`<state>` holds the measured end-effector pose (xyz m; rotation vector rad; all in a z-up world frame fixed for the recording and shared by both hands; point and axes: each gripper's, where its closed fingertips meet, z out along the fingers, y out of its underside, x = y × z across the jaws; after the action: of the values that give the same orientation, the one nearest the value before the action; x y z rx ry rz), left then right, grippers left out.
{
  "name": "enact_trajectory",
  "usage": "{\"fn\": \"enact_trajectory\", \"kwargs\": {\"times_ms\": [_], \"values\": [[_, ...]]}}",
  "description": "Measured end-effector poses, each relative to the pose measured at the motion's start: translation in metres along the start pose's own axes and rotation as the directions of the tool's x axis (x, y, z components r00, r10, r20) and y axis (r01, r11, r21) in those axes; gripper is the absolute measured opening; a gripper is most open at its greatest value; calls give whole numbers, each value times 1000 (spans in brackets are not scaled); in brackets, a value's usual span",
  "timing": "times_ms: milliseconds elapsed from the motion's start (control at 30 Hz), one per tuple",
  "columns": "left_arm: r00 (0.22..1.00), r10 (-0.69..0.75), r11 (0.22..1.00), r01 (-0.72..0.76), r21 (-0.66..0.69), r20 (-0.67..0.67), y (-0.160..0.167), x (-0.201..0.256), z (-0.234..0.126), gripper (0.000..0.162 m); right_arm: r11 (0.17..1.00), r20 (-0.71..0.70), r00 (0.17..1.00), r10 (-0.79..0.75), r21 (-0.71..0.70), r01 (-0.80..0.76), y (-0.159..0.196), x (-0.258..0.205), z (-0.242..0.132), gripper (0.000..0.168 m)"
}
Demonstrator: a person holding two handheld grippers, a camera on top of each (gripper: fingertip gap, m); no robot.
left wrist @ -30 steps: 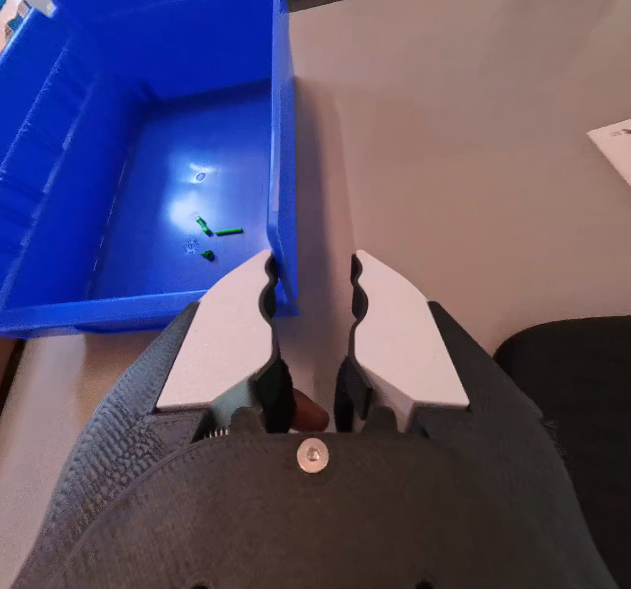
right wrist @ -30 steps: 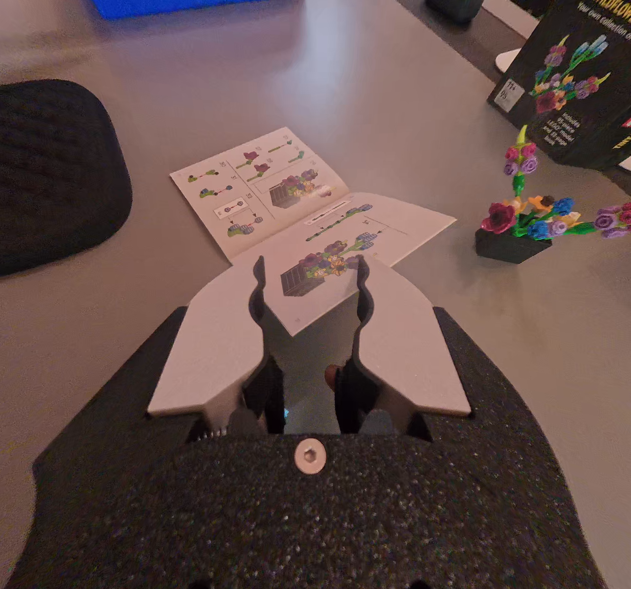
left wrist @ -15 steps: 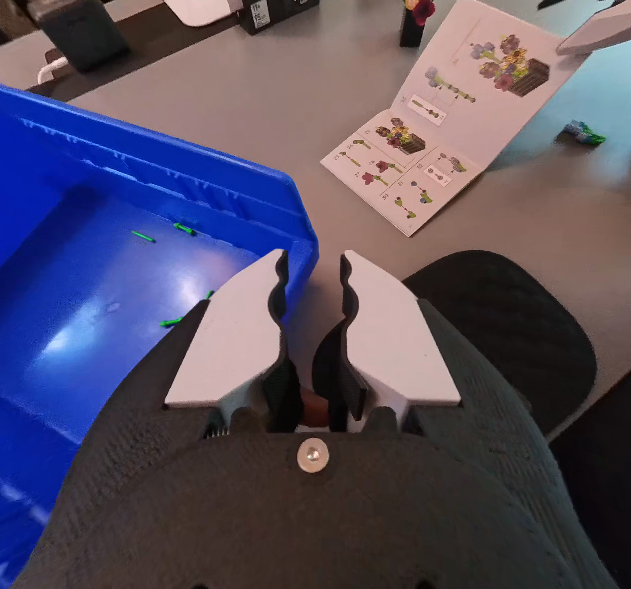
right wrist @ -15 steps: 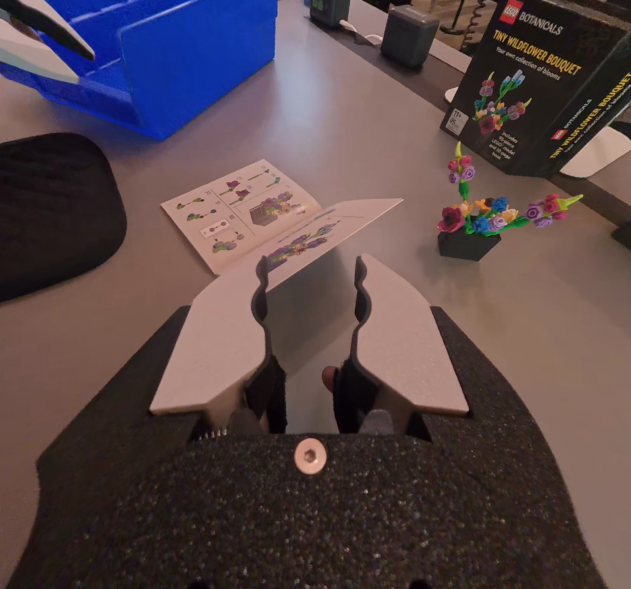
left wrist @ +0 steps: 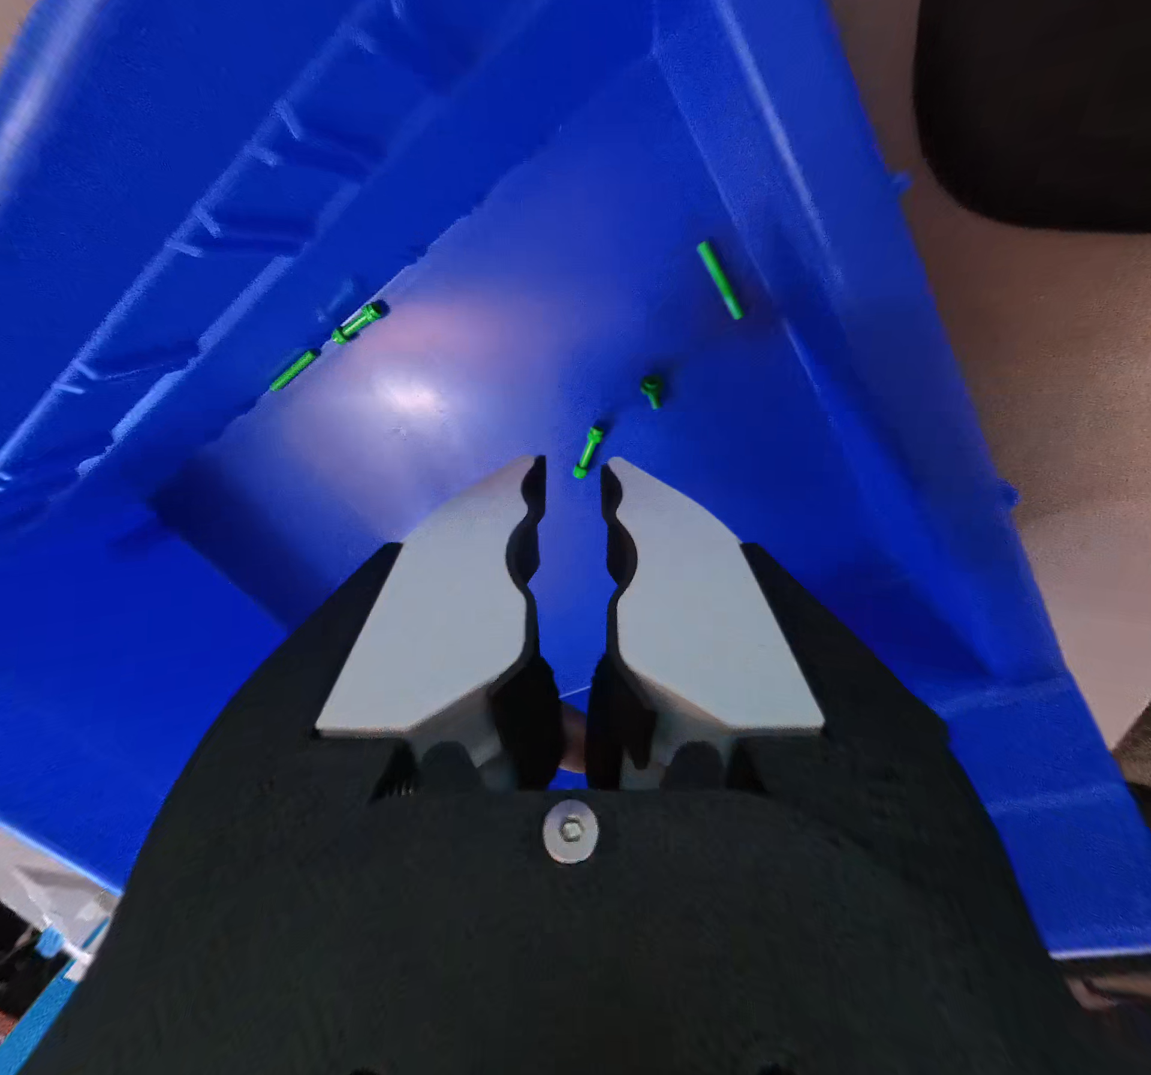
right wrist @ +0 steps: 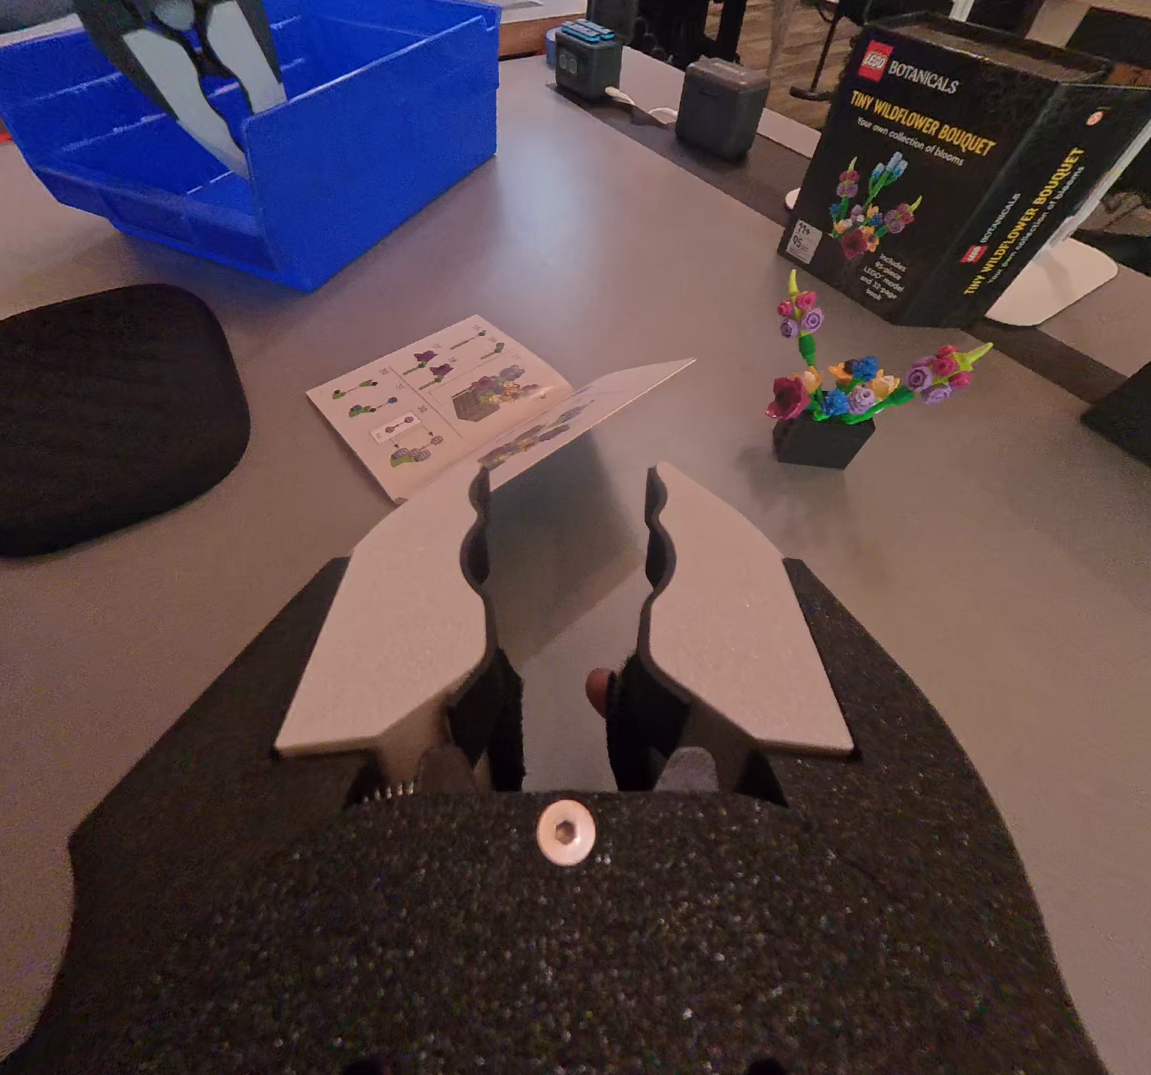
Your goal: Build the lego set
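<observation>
My left gripper (left wrist: 573, 467) hangs open and empty inside the blue bin (left wrist: 934, 547), its tips just short of a small green stem piece (left wrist: 588, 452). Several more green pieces lie on the bin floor: a peg (left wrist: 651, 390), a long rod (left wrist: 720, 280) by the right wall, and two pieces (left wrist: 356, 322) at the far left. My right gripper (right wrist: 565, 472) is open and empty above the grey table, in front of the open instruction booklet (right wrist: 436, 403). The built flower bouquet (right wrist: 841, 385) stands in its black pot to the right. The left gripper (right wrist: 212, 104) also shows dipping into the bin (right wrist: 374, 129).
A black pad (right wrist: 106, 416) lies left of the booklet and beside the bin (left wrist: 1034, 73). The black set box (right wrist: 959, 173) stands behind the bouquet. Small dark devices (right wrist: 722, 104) and cables sit at the table's back edge. The gap from one gripper's tips to the other's is roughly 40 centimeters.
My left gripper has swung from the bin's corner into the bin, now pointing down at the green pieces, jaws a little narrower. My right gripper has lifted and tilted up.
</observation>
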<state>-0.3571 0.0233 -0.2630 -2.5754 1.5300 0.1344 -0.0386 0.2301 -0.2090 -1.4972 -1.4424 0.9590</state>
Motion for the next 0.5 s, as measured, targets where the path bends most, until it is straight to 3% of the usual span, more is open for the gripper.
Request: {"fn": "enact_trajectory", "kwargs": {"times_ms": [133,367,500], "values": [[997,7,997,-12,-80,-71,20,1,20,14,999,-13,999,31,21,-31,-1,7,-4,47],[993,-45,999,44,-12,-113,16,6,28,6,1000,-21,999,28,-9,-28,4,8,-1,46],[994,-85,994,81,-73,-64,22,6,27,5,1000,-21,1000,13,-25,-14,6,7,1,46]]}}
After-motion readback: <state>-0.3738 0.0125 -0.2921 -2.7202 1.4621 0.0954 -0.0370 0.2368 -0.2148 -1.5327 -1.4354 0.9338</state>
